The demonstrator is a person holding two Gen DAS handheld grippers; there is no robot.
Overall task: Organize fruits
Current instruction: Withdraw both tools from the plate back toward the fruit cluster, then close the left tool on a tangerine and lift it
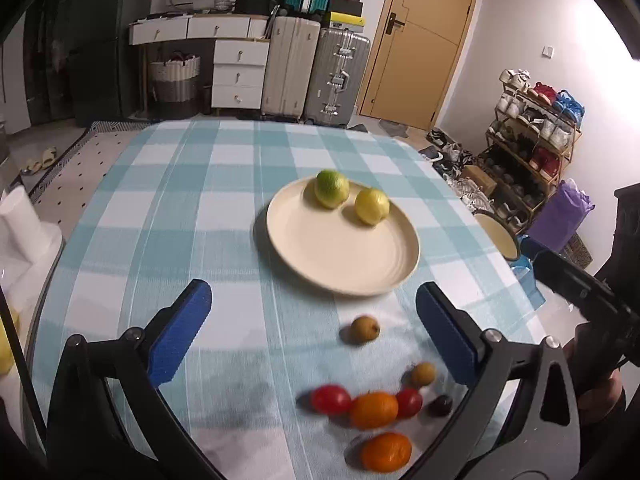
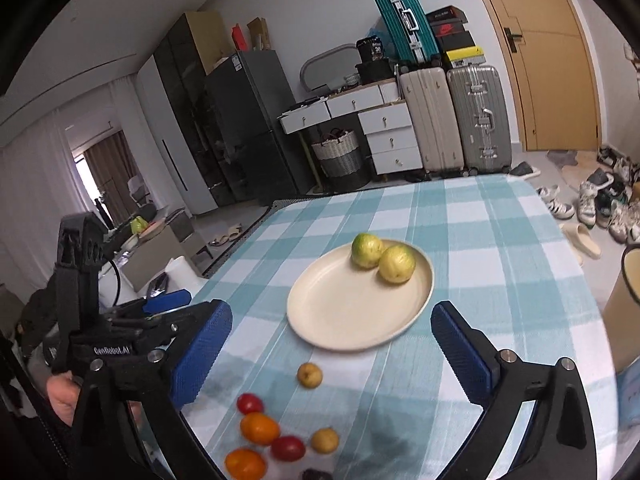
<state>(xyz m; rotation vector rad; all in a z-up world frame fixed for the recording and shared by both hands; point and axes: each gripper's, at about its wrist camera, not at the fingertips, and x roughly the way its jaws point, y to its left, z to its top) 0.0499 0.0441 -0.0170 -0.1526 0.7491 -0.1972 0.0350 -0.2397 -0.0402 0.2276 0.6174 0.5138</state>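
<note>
While both sets of jaws stand wide and empty: left gripper (image 1: 314, 332); red tomatoes (image 1: 331, 399), 2 oranges (image 1: 374, 410), brown longans (image 1: 365, 329) loose on checked tablecloth (image 1: 192, 208); cream plate (image 1: 320, 256) bearing green lime (image 1: 331, 189), yellow lemon (image 1: 372, 205); right gripper (image 2: 332, 354).

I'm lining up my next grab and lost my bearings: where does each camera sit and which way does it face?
Left wrist: on the left gripper, jaws open, looking across the checked table at the plate; the right gripper's body shows at right.
Right wrist: on the right gripper, jaws open, facing the same plate; the left gripper and a hand show at left.
Shared: plate, its two fruits, suitcases.
</note>
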